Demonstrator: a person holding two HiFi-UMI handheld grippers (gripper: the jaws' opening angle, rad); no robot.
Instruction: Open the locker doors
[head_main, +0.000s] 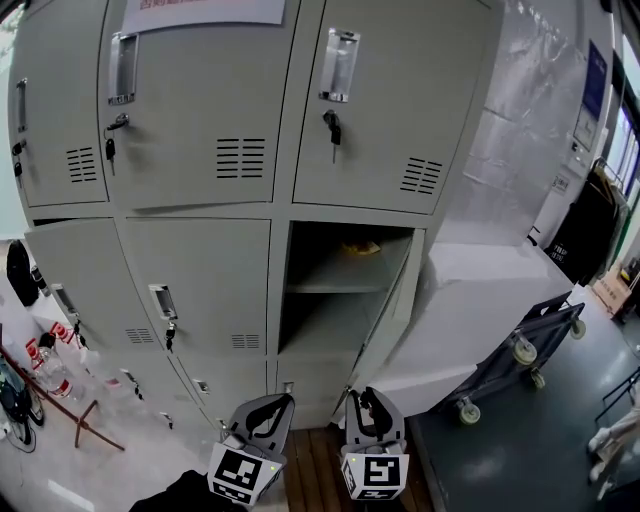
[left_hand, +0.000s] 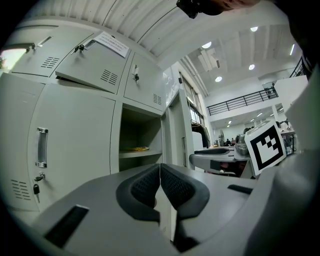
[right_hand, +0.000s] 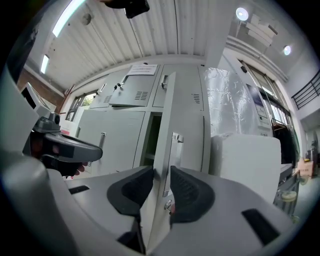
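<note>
The grey lockers (head_main: 200, 150) fill the head view. One middle-row compartment (head_main: 335, 320) stands open, with a yellow thing (head_main: 360, 247) on its upper shelf. Its door (head_main: 400, 300) is swung out to the right. My right gripper (head_main: 368, 400) is at that door's lower edge. In the right gripper view the door (right_hand: 172, 115) runs edge-on between the pads (right_hand: 187, 192), and my right gripper (right_hand: 161, 172) is shut on it. My left gripper (head_main: 268, 408) hangs beside it, left of the open compartment. The left gripper (left_hand: 160, 167) is shut with nothing between its pads. The neighbouring door (head_main: 190, 270) is closed, with a key (head_main: 170, 335) hanging.
A white cabinet (head_main: 480, 290) stands against the lockers' right side. A dark trolley (head_main: 520, 355) on castors is on the floor beyond it. Bottles (head_main: 50, 370) and a red stand lie at the left. Dark clothing (head_main: 590, 225) hangs at the far right.
</note>
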